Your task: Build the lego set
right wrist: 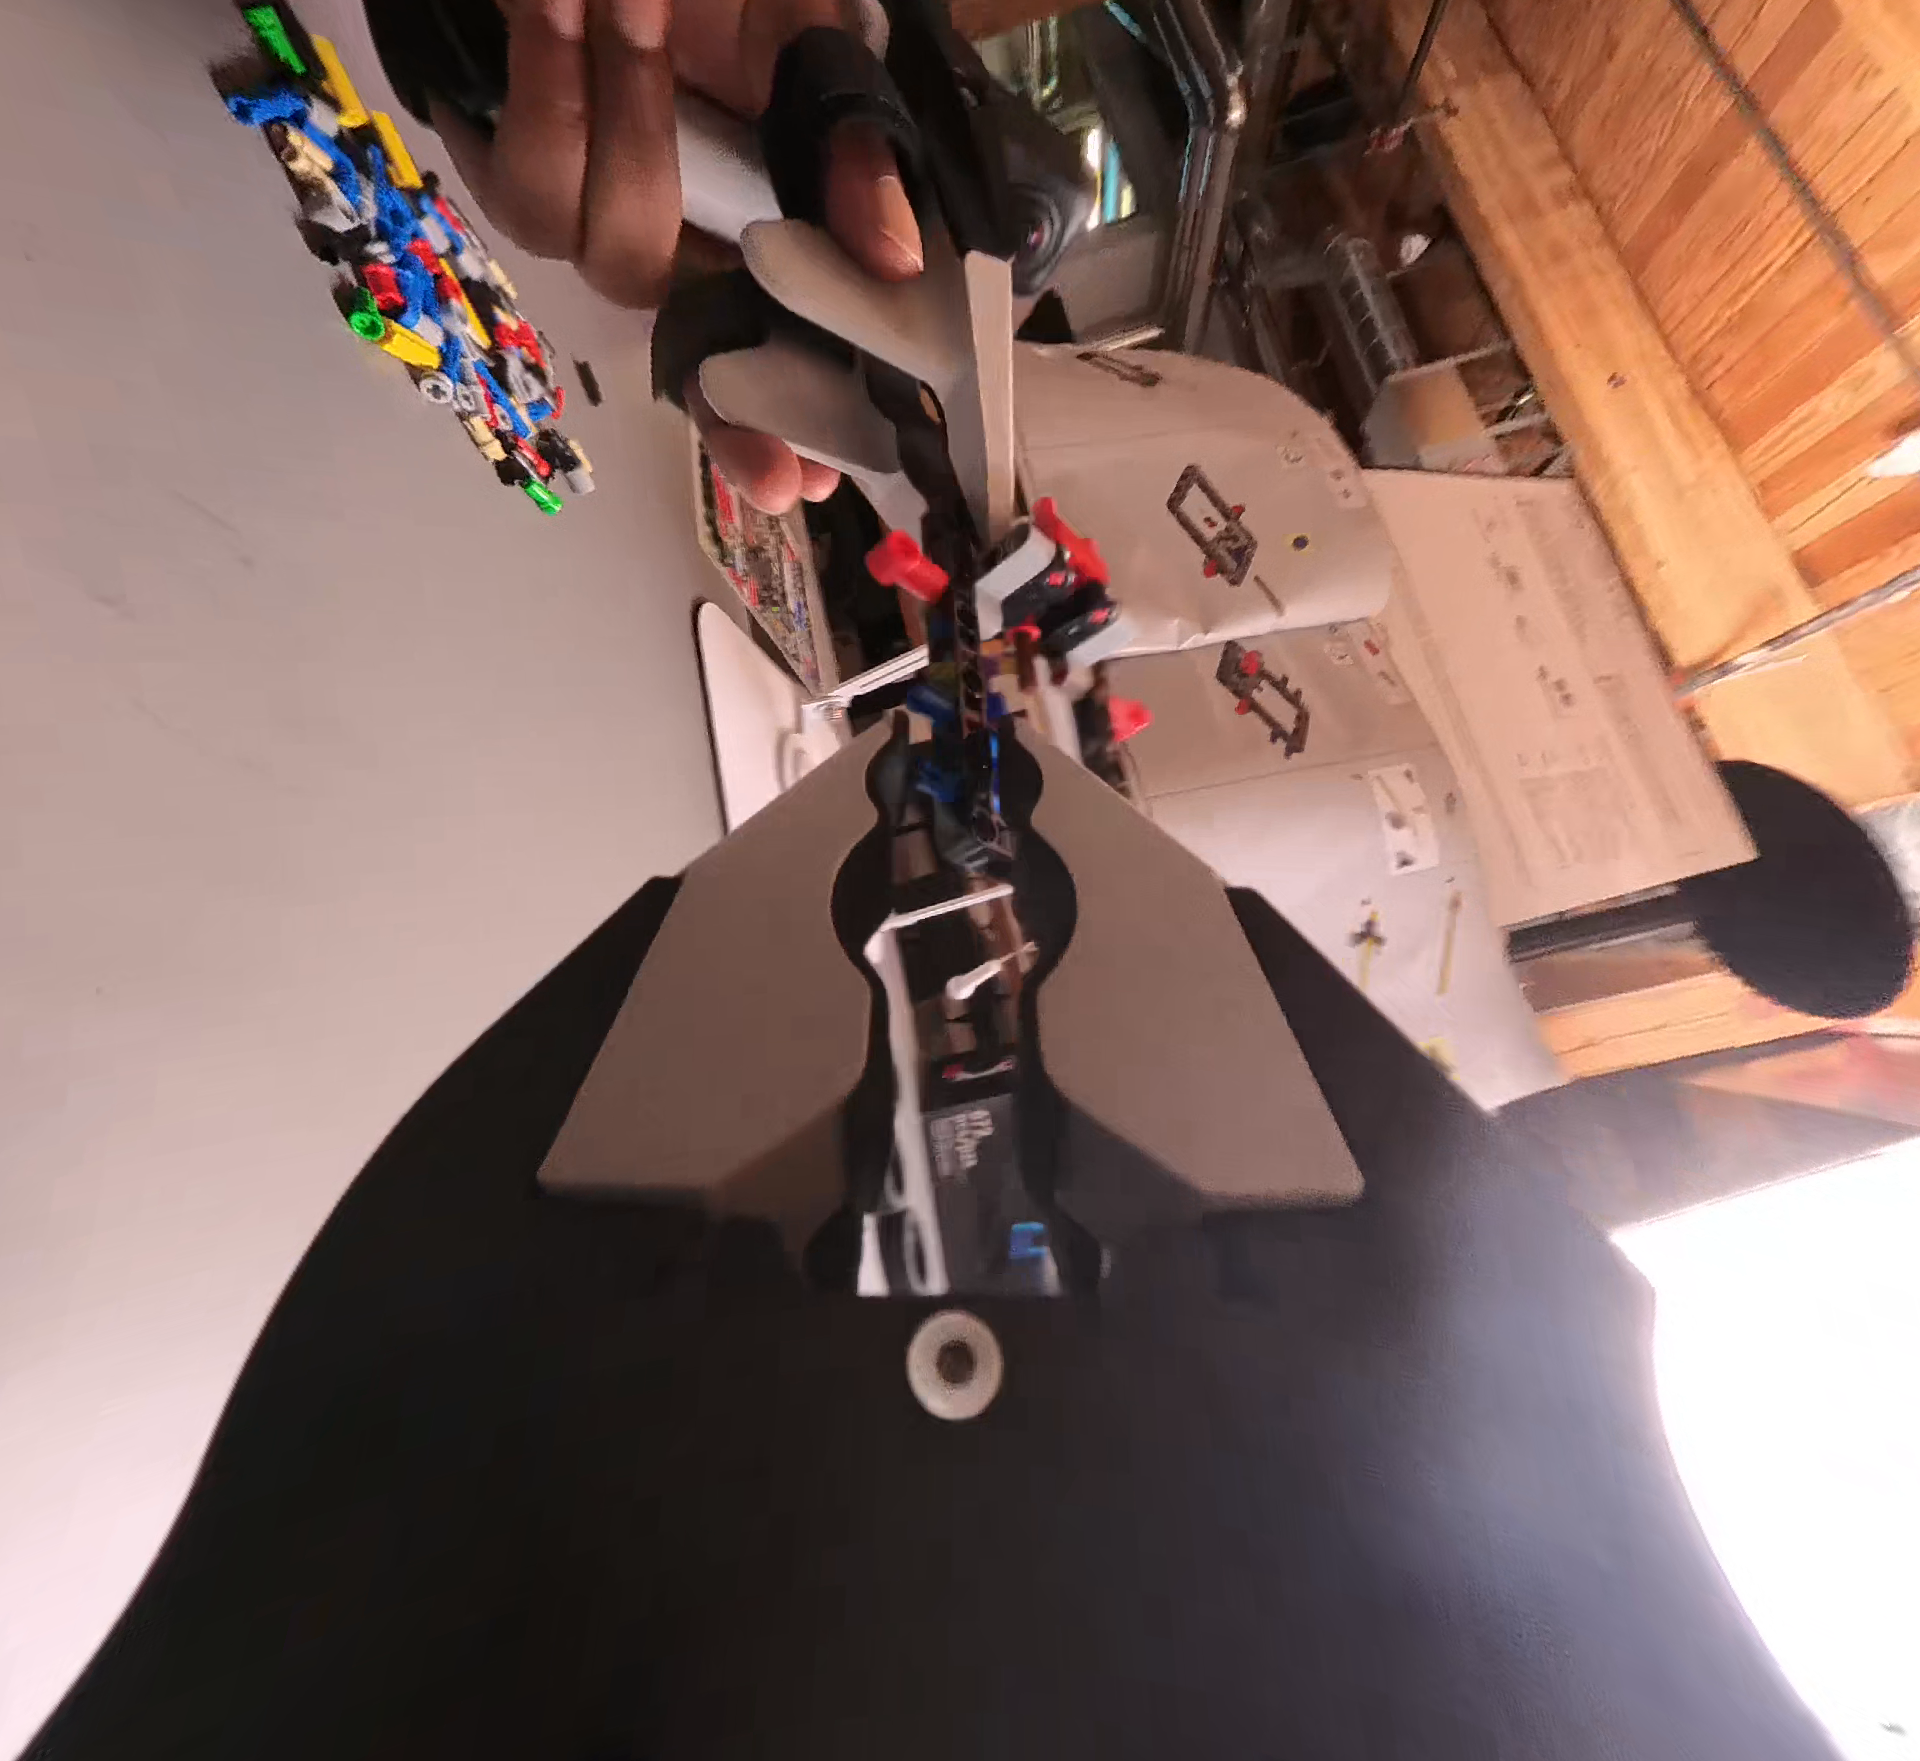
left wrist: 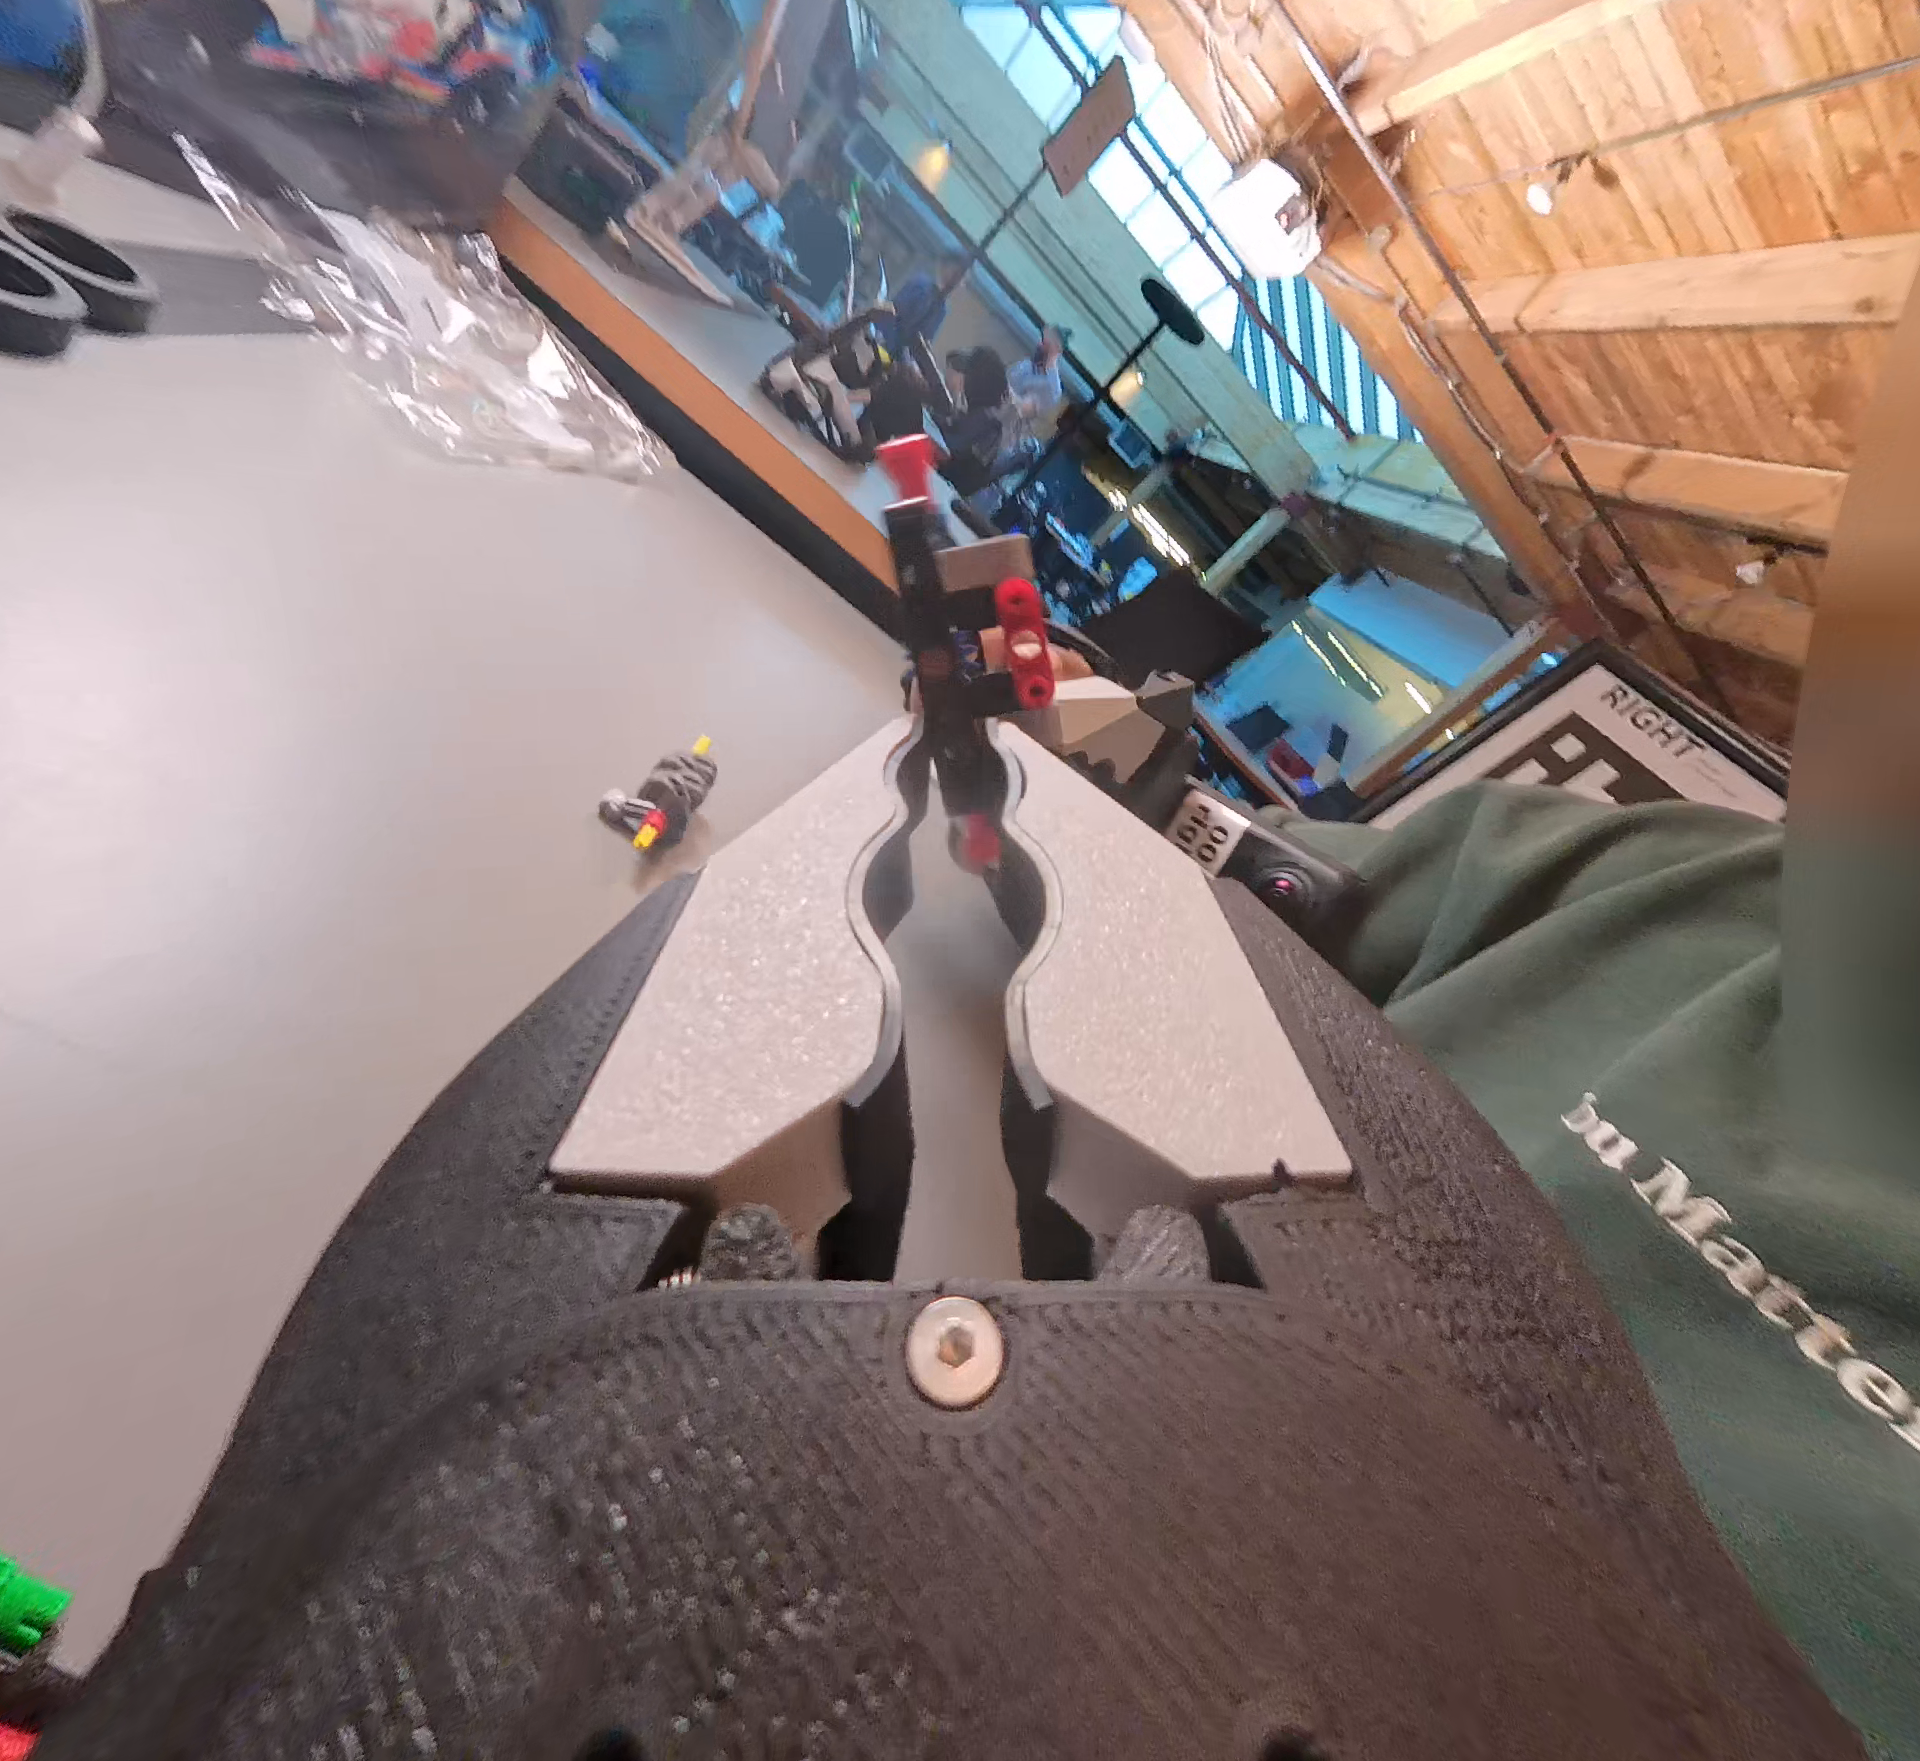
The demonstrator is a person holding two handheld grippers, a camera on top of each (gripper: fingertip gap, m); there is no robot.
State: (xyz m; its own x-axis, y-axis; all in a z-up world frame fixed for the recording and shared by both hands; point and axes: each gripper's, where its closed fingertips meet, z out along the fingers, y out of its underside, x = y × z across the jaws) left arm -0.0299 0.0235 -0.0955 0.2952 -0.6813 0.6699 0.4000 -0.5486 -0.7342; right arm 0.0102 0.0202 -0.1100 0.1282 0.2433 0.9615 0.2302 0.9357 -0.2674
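A black lego frame [left wrist: 940, 662] with red pins and a grey part is held in the air between both grippers. My left gripper [left wrist: 951, 740] is shut on its lower end. In the right wrist view the same frame [right wrist: 971, 631] runs from my right gripper [right wrist: 951, 761], shut on its blue-and-black end, up to the left gripper [right wrist: 982, 464], held by a hand [right wrist: 644, 80]. The right gripper's grey fingers [left wrist: 1117, 724] show just behind the frame in the left wrist view.
A small dark sub-assembly with yellow pins [left wrist: 665, 792] lies on the grey table [left wrist: 312, 672]. Clear plastic bags [left wrist: 436, 340], black tyres [left wrist: 52, 277] and the set's box [left wrist: 343, 18] are farther back. A pile of loose bricks [right wrist: 416, 277] and the open instruction booklet [right wrist: 1351, 672] lie on the table.
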